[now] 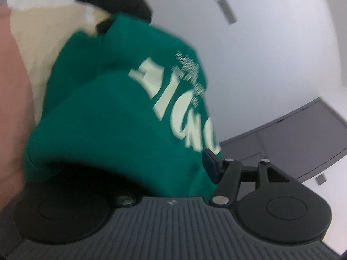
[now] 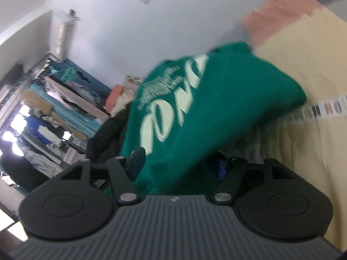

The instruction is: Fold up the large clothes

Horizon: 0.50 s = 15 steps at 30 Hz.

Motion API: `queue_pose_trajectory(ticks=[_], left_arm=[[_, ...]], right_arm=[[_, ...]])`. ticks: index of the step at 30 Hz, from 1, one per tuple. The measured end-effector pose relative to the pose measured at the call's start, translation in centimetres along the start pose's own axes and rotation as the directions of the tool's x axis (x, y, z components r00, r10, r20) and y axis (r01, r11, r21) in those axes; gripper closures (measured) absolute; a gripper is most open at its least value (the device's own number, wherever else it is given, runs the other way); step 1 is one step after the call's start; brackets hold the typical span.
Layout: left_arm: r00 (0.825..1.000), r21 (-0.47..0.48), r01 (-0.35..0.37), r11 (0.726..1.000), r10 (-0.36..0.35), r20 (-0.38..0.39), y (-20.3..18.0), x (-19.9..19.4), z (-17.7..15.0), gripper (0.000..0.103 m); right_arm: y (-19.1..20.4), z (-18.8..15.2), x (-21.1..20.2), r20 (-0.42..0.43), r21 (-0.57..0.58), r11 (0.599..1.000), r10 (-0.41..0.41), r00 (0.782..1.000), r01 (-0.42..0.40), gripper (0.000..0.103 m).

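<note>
Green sweatshirt (image 1: 121, 117), folded into a thick bundle with pale lettering, sits between both grippers and rests partly on a cream garment (image 2: 303, 69). Left gripper (image 1: 138, 173): jaws spread, cloth lying across the gap and hiding the left finger; whether any pad presses on it cannot be told. Right gripper (image 2: 184, 164): jaws likewise spread, fabric draped between them, not pinched. Risks, as judged: with neither grip closed, the bundle may slump and the fold spring open; loose cloth over the fingers may snag and drag out when the grippers withdraw; the sweatshirt may slide off the cream garment.
</note>
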<state>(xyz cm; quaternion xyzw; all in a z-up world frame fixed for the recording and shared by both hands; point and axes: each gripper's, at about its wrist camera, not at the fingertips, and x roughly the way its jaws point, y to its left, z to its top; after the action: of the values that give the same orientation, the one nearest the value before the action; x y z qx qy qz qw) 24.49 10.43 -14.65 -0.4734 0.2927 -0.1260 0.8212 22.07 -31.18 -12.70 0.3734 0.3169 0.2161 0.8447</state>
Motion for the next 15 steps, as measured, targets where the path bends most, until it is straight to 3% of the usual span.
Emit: queue_pose_trajectory(ticks=[4,9,11,14,15], left_arm=[[0.998,0.075,-0.034,0.997,0.037,-0.048,-0.5,1.7,-1.2,0.034],[1.000,0.172,0.005,0.985,0.000,-0.025,-1.8,2.8,-1.5,0.036],[0.999,0.187,0.049,0.981,-0.045,-0.028,-1.8,2.7,-1.1,0.041],[0.998,0.219,0.060,0.974,-0.055,-0.028,-2.3,2.5,-0.8,0.068],[0.999,0.239,0.051,0.970,-0.047,-0.023,-2.5,2.3,-0.7,0.083]], right_arm=[[-0.5,-0.5,1.4,-0.023,-0.001,0.997,-0.075,0.997,0.075,0.036],[-0.6,-0.6,2.2,-0.036,-0.035,0.997,-0.076,0.996,0.075,0.039],[-0.2,-0.3,2.3,-0.025,-0.068,0.996,-0.061,0.998,0.060,0.059],[0.4,-0.3,2.2,-0.015,-0.118,0.992,-0.048,0.999,0.046,0.086],[0.8,-0.4,2.2,-0.014,-0.145,0.988,-0.048,0.999,0.046,0.089]])
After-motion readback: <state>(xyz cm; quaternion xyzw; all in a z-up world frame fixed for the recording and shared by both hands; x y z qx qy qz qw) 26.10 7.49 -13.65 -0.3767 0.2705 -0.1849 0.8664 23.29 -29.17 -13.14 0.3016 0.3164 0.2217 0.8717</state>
